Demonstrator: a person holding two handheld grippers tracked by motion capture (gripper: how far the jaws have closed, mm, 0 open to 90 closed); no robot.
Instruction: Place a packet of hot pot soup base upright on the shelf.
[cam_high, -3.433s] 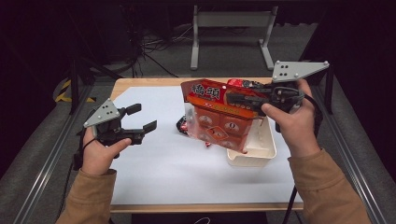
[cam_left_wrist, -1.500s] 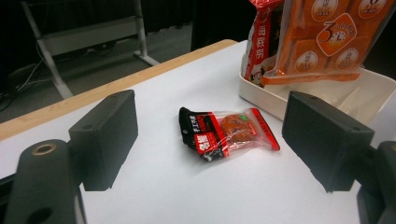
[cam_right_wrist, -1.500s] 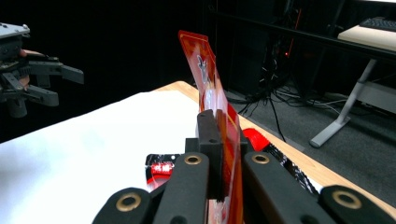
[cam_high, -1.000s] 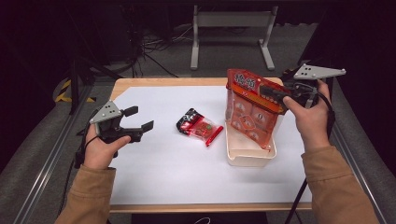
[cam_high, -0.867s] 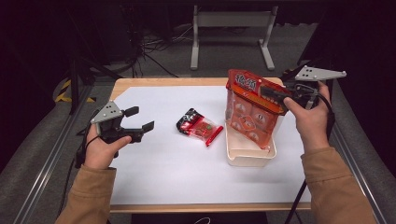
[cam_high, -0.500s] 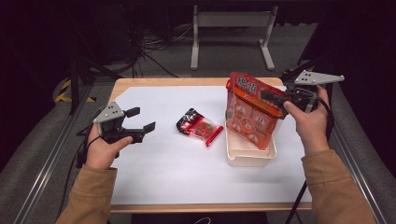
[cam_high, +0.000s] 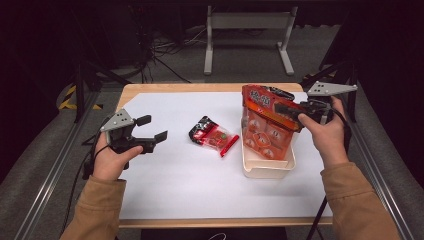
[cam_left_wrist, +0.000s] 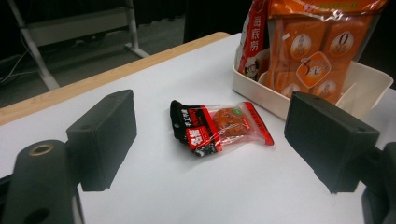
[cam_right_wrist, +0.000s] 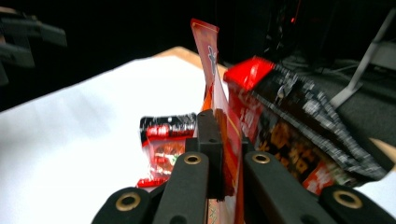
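Right hand-held gripper (cam_high: 281, 107) clamping orange bag (cam_high: 267, 131), seemingly in tray (cam_high: 268, 168)

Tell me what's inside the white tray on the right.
The white tray holds a big orange snack bag standing upright, gripped at its top edge by the right tool. A red and black bag sits behind it. The tray floor underneath is covered.

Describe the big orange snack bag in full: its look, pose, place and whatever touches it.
The orange bag is a glossy plastic pouch with a red printed top band and a clear front showing small orange packets inside. It stands tilted, its lower end inside the cream tray at the table's right. The right claw is shut on its upper edge, and a darker red-and-black bag lies against its back.
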